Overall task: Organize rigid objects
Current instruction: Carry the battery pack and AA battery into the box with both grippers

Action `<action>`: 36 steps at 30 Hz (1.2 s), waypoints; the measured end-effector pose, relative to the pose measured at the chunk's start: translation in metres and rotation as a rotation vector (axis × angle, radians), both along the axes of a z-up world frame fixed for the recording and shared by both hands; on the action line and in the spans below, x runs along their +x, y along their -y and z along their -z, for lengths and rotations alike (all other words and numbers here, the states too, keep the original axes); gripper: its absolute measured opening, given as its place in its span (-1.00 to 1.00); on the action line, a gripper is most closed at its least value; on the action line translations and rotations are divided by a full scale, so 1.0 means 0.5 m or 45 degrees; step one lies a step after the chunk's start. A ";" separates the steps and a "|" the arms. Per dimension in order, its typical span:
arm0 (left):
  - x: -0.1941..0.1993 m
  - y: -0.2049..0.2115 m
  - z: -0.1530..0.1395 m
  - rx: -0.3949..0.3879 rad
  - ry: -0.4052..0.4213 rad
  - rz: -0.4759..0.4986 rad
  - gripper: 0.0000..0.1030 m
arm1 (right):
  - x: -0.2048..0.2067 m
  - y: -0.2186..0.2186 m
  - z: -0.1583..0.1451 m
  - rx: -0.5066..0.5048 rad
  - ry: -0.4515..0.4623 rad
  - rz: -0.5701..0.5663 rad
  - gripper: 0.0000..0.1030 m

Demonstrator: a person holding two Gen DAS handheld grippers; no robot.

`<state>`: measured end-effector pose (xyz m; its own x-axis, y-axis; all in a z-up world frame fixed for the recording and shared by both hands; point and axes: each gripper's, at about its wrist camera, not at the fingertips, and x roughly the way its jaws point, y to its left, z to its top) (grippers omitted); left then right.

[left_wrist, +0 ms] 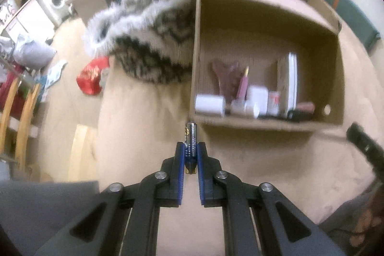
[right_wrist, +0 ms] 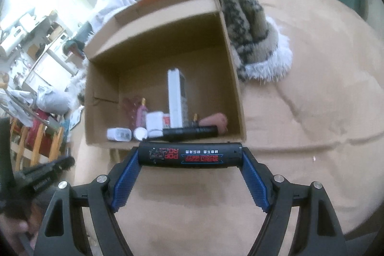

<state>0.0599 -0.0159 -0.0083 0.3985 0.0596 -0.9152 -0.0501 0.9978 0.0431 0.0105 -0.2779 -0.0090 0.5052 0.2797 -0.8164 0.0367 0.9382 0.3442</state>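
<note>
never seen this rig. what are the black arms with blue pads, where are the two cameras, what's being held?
No robot: a person carries one hand-held gripper per hand, each with a fisheye camera looking along its fingers. In the left wrist view, the left hand-held gripper is shut on a small blue-and-gold battery. In the right wrist view, the right hand-held gripper clamps a long black cylinder with red lettering end to end. Ahead, on a tan bedcover, stands an open brown cardboard box already holding small items.
</note>
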 end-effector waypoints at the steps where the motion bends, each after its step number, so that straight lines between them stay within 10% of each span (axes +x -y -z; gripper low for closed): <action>1: 0.009 0.001 -0.015 -0.009 0.028 0.007 -0.82 | 0.003 -0.001 -0.004 0.005 0.008 -0.003 0.66; 12: 0.146 0.064 -0.034 -0.046 0.140 0.101 -0.82 | 0.114 -0.039 -0.048 -0.016 0.097 -0.113 0.66; 36: 0.245 0.138 0.148 0.009 -0.004 0.179 -0.82 | 0.223 -0.082 0.082 -0.075 -0.076 -0.195 0.66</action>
